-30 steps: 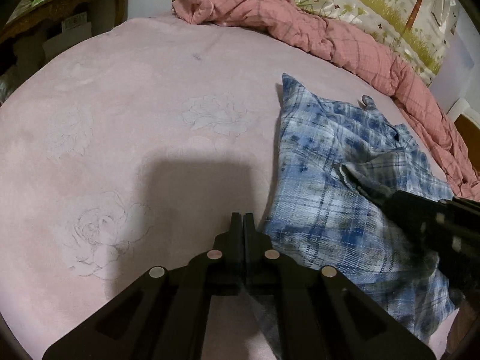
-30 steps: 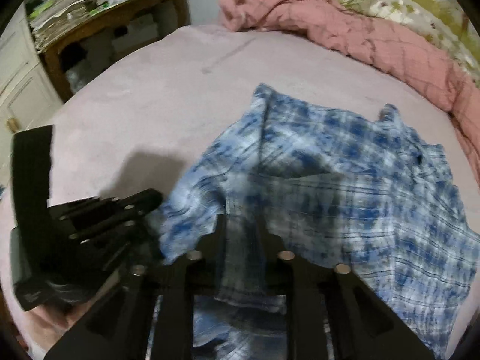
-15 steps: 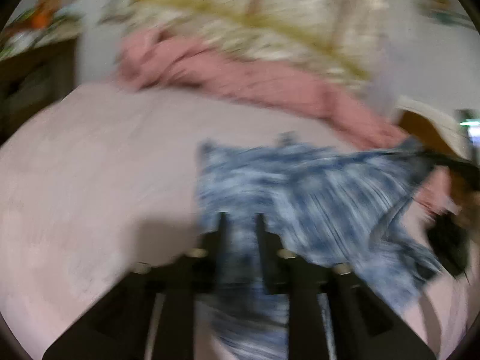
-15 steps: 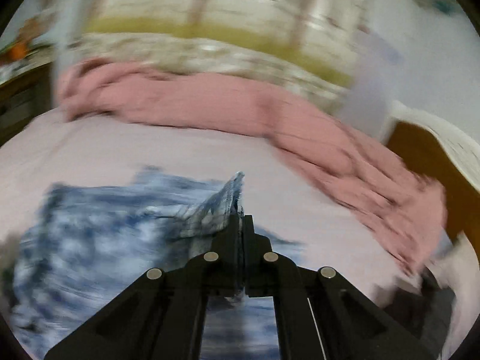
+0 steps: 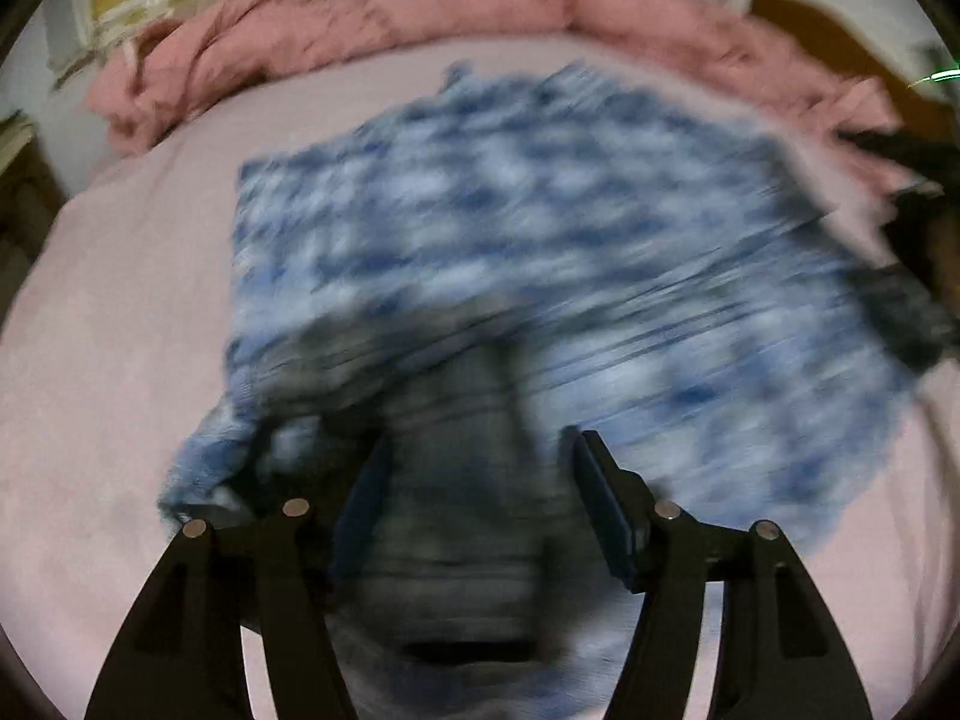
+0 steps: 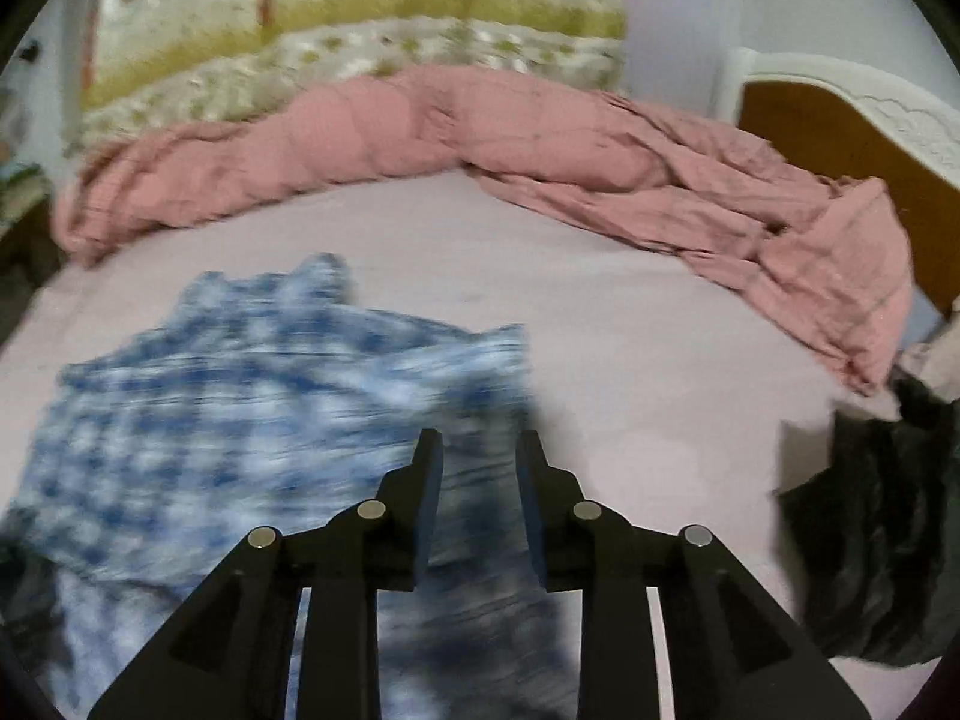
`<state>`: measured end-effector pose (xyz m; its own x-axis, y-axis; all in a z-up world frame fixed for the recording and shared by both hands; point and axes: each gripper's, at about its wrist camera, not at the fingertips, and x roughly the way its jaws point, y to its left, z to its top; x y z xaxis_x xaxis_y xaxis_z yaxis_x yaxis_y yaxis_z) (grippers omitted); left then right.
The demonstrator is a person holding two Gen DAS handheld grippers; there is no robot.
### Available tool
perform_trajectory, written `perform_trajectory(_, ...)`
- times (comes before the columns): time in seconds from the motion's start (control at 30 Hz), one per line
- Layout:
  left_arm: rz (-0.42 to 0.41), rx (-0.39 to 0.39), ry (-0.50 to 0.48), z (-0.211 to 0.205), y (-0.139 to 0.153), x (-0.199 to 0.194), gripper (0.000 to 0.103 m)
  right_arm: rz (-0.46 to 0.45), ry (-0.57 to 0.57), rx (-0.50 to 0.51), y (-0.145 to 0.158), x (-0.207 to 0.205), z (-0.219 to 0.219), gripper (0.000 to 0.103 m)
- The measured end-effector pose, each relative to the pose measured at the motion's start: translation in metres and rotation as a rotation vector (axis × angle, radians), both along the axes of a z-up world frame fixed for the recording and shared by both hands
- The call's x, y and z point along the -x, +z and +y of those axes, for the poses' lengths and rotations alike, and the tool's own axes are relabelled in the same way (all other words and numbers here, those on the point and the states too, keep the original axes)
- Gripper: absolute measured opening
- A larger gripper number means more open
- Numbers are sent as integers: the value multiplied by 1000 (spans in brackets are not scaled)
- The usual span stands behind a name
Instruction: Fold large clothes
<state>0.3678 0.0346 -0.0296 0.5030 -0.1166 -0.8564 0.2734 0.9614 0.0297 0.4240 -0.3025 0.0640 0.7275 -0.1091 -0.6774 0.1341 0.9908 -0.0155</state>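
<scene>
Left wrist view, left to right:
- Bed: pale pink sheet, fills most of the frame.
- Pink quilt: bunched in a long ridge along the far edge of the bed, running across to the right.
- Blue plaid shirt: spread across the middle of the bed, much blurred; its near part is rumpled and reaches down between the fingers.
- Left hand-held gripper: released, fingers wide apart, with shirt cloth lying in the gap; whether either finger touches the cloth cannot be told through the blur.
- Dark shape at the far right edge: too blurred to identify.

Right wrist view, left to right:
- Blue plaid shirt: on the left and near part of the bed, blurred, its right edge passing under the fingers.
- Right hand-held gripper: released, fingers parted with a clear gap, over the shirt's right edge; nothing pinched.
- Pink quilt: heaped along the far side, trailing down toward the right.
- Patterned bedding: green and cream, beyond the quilt.
- Headboard: wood with white trim, far right.
- Dark garment: crumpled at the near right edge of the bed.
</scene>
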Motion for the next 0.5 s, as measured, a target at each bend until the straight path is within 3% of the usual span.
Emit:
perform_trajectory(0.03,2,-6,12,5,-2,-2,23,-15,28,-31,1,11,4,37)
perform_trajectory(0.07,7,15,2,13,0,-2,8,-25,56,-62,3,21,10,46)
perform_trajectory(0.13,-30,65,4,33,16,5,8,-46,122,-100,8,43,23,48)
perform_trajectory(0.23,-76,110,116,76,34,9,8,-64,179,-58,16,69,39,48)
perform_trajectory(0.3,-66,135,164,101,32,11,13,-84,173,-60,19,88,34,49)
perform_trajectory(0.43,-82,83,219,115,31,24,33,-78,156,-122,15,122,7,52)
perform_trajectory(0.5,-128,67,219,112,44,32,34,-69,154,-88,8,140,1,52)
